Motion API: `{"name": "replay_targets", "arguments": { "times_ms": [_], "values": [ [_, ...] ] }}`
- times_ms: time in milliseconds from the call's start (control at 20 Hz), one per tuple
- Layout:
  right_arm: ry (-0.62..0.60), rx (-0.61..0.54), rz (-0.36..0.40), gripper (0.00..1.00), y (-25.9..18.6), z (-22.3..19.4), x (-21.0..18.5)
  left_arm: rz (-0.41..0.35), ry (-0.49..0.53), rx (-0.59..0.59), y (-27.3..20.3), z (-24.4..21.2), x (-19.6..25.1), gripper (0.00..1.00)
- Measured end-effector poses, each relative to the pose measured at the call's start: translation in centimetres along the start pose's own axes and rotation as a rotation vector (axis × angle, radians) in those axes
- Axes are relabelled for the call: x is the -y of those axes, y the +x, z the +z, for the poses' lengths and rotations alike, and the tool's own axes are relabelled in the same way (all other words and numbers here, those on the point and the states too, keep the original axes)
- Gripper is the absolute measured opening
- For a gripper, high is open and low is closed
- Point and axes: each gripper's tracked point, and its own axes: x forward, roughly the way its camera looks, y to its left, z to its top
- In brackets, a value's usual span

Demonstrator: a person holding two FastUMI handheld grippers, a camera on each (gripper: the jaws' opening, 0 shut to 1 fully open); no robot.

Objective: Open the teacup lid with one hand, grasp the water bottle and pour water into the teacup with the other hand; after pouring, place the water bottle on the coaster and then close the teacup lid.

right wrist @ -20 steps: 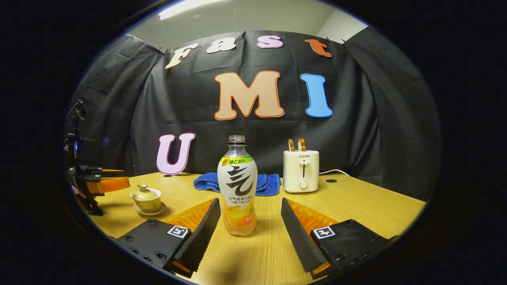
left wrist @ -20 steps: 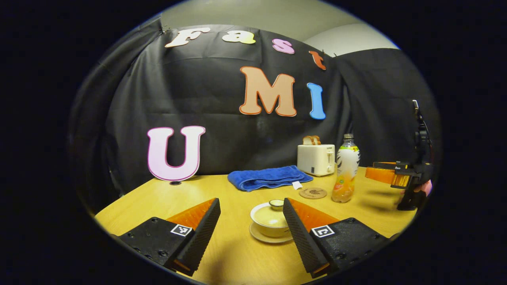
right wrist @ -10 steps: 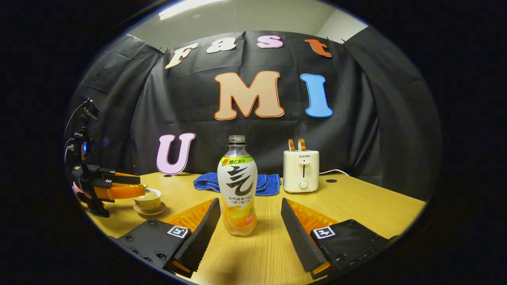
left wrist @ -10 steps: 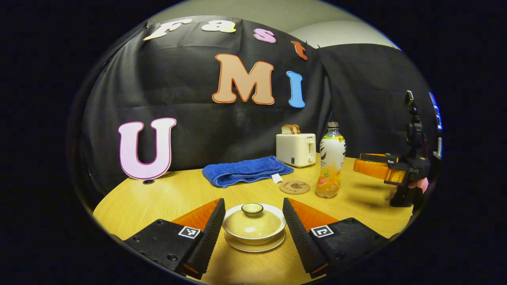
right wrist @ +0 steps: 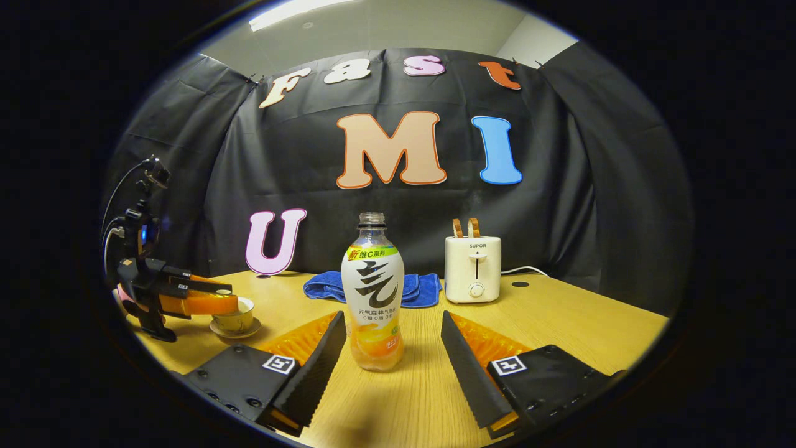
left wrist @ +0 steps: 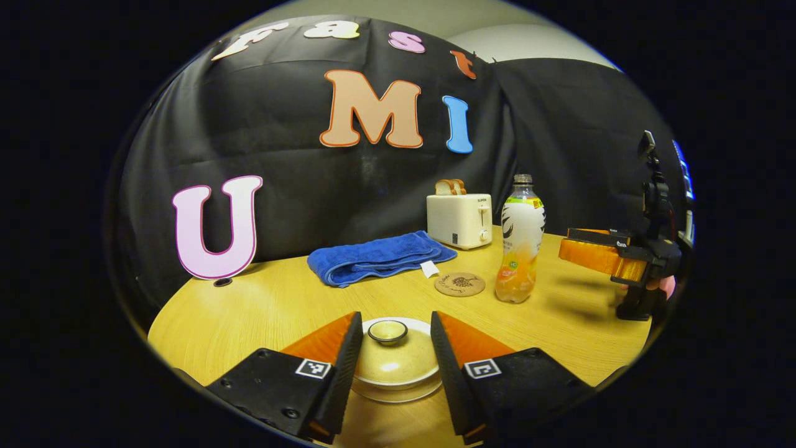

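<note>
A cream teacup with its lid [left wrist: 398,364] on sits on a saucer between the fingers of my left gripper [left wrist: 395,320]. The fingers flank the lid's knob [left wrist: 387,331] with small gaps on both sides, so the gripper is open. The water bottle [left wrist: 520,242], holding orange liquid, stands upright beside the round cork coaster [left wrist: 459,284]. In the right gripper view the water bottle [right wrist: 372,298] stands at the fingertips of my open right gripper [right wrist: 392,320], untouched. There my left gripper [right wrist: 205,300] hovers over the teacup [right wrist: 237,318] at the far left.
A folded blue towel [left wrist: 379,257] and a white toaster [left wrist: 459,219] with bread stand at the back of the wooden table [left wrist: 249,311]. My right gripper [left wrist: 597,252] and the hand holding it sit right of the bottle. The table edge curves close in front.
My left gripper has moved forward and down over the teacup; its fingers now flank the lid knob and stand closer together. The right gripper and the bottle have stayed put.
</note>
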Motion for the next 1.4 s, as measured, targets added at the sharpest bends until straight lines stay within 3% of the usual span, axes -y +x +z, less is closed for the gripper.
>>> {"name": "replay_targets", "arguments": {
  "times_ms": [250,350,450,550,800,1050,1100,1150,1350,1400],
  "values": [
    [0.0,0.0,0.0,0.97,0.0,-0.1,0.0,0.012,-0.002,0.024,0.1,0.5,-0.5,0.42],
    [0.0,0.0,0.0,0.97,0.0,0.0,0.0,0.017,-0.008,0.029,0.1,0.5,-0.5,0.29],
    [0.0,0.0,0.0,0.93,0.0,0.0,0.0,0.028,-0.009,0.033,0.1,0.6,-0.8,0.27],
    [0.0,0.0,0.0,0.97,0.0,0.0,0.0,0.045,-0.018,0.067,0.0,1.1,-1.1,0.27],
    [0.0,0.0,0.0,0.97,-0.1,0.0,0.0,0.095,-0.053,0.151,-0.7,2.2,-2.1,0.27],
    [0.0,0.0,0.0,0.97,-0.1,0.0,0.0,0.242,-0.058,0.171,-1.8,2.2,-4.8,0.28],
    [0.0,0.0,0.0,0.93,-0.1,0.0,0.1,0.277,-0.058,0.168,-2.2,2.1,-5.6,0.27],
    [0.0,0.0,0.0,0.97,-0.1,0.0,0.0,0.32,-0.063,0.166,-2.9,1.9,-6.4,0.27],
    [0.0,-0.001,0.0,0.97,0.0,0.0,0.1,0.524,-0.073,0.163,-6.3,1.3,-10.4,0.28],
    [0.001,-0.005,0.004,0.95,0.1,-0.1,0.0,0.549,-0.076,0.16,-7.0,1.2,-10.7,0.24]
  ]
}}
